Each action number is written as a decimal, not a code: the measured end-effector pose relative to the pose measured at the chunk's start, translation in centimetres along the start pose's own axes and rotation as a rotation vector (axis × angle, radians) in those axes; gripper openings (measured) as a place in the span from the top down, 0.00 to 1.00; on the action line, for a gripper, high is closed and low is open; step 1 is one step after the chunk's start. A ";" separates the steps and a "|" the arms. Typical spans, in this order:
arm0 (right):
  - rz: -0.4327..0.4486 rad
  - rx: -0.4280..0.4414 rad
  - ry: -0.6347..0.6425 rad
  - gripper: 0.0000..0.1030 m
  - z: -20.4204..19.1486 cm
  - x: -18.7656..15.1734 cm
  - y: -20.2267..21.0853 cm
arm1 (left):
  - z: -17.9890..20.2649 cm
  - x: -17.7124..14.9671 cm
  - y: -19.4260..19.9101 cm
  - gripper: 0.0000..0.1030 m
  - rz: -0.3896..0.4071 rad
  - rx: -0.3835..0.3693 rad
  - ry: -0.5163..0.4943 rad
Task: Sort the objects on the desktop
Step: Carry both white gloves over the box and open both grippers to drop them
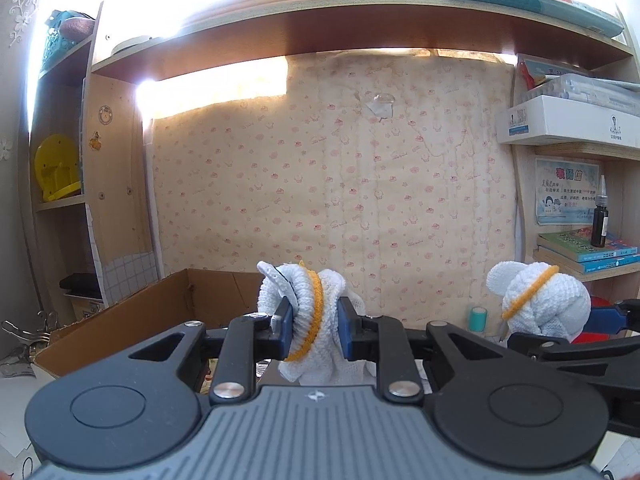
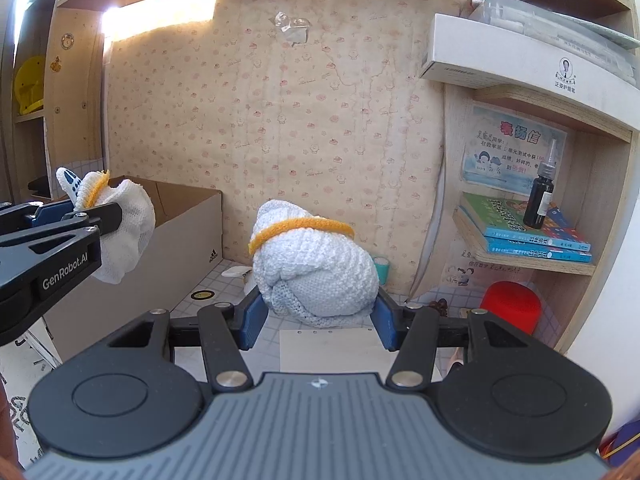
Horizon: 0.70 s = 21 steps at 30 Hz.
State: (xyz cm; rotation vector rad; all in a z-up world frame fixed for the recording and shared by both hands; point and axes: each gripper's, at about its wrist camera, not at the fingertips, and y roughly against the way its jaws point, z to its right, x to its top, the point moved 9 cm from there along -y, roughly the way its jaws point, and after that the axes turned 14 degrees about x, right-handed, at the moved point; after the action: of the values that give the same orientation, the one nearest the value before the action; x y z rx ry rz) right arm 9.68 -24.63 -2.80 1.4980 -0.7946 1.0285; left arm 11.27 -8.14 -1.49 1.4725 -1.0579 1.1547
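My left gripper (image 1: pixel 314 326) is shut on a rolled white knit glove with a yellow cuff band (image 1: pixel 308 308), held in the air near an open cardboard box (image 1: pixel 132 320). It also shows in the right wrist view (image 2: pixel 120 216), beside the box (image 2: pixel 188 236). My right gripper (image 2: pixel 318 312) is shut on a second balled white glove with a yellow band (image 2: pixel 320 264), above the tiled desk. That glove shows at the right of the left wrist view (image 1: pixel 540 304).
A red cup (image 2: pixel 510 306) stands at the desk's right under a shelf with books (image 2: pixel 524 232) and a dark bottle (image 2: pixel 542 196). A teal tape roll (image 1: pixel 478 319) sits by the wall. A hole-punched paper sheet (image 2: pixel 332 350) lies on the desk. Metal clips (image 1: pixel 20 344) lie at left.
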 end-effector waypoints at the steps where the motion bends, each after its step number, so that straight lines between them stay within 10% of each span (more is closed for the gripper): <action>1: 0.001 0.000 0.001 0.47 -0.1 0.1 0.0 | -0.2 0.1 0.0 0.78 0.004 0.001 0.000; 21: 0.025 0.066 0.046 0.47 -3.6 2.2 -1.4 | -4.8 1.8 -0.3 0.78 0.031 0.071 0.026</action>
State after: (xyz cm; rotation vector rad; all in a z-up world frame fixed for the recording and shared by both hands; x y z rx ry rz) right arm 11.14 -20.73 -1.31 1.5182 -0.7552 1.1127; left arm 11.13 -3.54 0.73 1.4967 -1.0347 1.2417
